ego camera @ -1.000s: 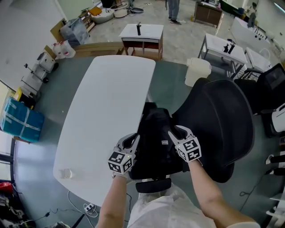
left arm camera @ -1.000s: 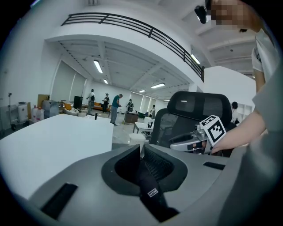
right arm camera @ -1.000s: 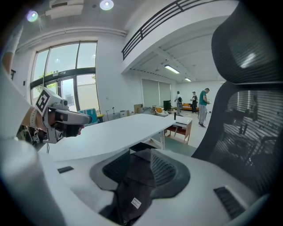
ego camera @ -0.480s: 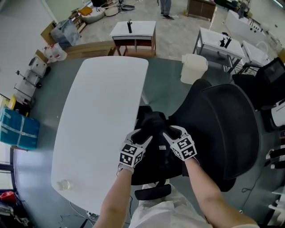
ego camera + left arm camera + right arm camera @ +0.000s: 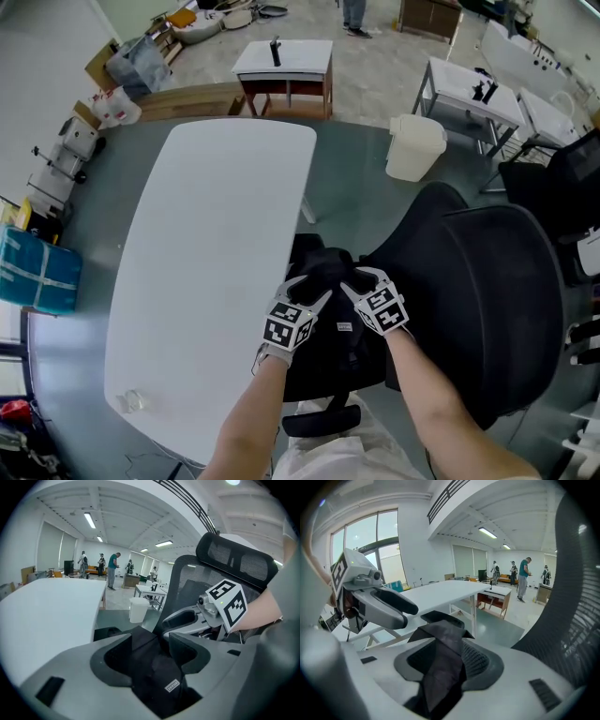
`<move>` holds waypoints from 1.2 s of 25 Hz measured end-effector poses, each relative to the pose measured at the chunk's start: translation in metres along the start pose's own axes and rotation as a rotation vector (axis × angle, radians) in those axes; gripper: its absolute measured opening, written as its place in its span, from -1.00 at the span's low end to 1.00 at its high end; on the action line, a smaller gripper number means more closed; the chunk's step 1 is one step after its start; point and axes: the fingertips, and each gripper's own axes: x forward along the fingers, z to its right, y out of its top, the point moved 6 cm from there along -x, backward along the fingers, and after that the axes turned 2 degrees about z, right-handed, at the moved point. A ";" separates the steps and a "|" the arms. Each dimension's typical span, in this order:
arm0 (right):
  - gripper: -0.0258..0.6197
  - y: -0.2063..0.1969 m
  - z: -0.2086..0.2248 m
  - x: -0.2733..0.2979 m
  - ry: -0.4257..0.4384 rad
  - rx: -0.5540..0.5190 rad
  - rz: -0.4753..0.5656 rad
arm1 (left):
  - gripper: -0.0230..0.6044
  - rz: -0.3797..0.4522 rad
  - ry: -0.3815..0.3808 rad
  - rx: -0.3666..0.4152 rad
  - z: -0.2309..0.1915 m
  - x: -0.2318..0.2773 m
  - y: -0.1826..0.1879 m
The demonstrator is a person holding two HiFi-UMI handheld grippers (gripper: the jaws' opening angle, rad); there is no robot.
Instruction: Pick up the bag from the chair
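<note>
Left gripper [image 5: 314, 289]: jaws just opened wide, loose around bag [image 5: 337, 356] fabric.
Right gripper [image 5: 360, 281]: jaws just opening, astride a fold.
Bag: soft black, on mesh chair [image 5: 487, 309] seat, beside rounded white table [image 5: 206, 244] edge.

The table [image 5: 216, 281] edge stood just beside the bag [image 5: 323, 267] on its left, leaving little room there. The chair's backrest [image 5: 497, 300] walled off the right, and an armrest [image 5: 321, 422] barred the near side. From above, and over the floor [image 5: 352, 206] towards the white bin [image 5: 415, 147], the way lay open.
</note>
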 end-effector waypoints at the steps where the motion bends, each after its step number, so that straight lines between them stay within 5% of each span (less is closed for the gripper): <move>1: -0.36 0.000 0.003 0.006 0.004 -0.007 -0.008 | -0.13 0.005 -0.001 -0.014 -0.001 0.002 0.000; 17: -0.19 -0.011 0.017 0.081 0.136 -0.069 -0.201 | -0.13 0.078 -0.029 -0.101 0.005 -0.014 -0.015; 30: -0.77 -0.017 -0.006 0.047 0.126 -0.113 -0.133 | -0.13 0.092 0.001 -0.082 0.007 -0.026 -0.019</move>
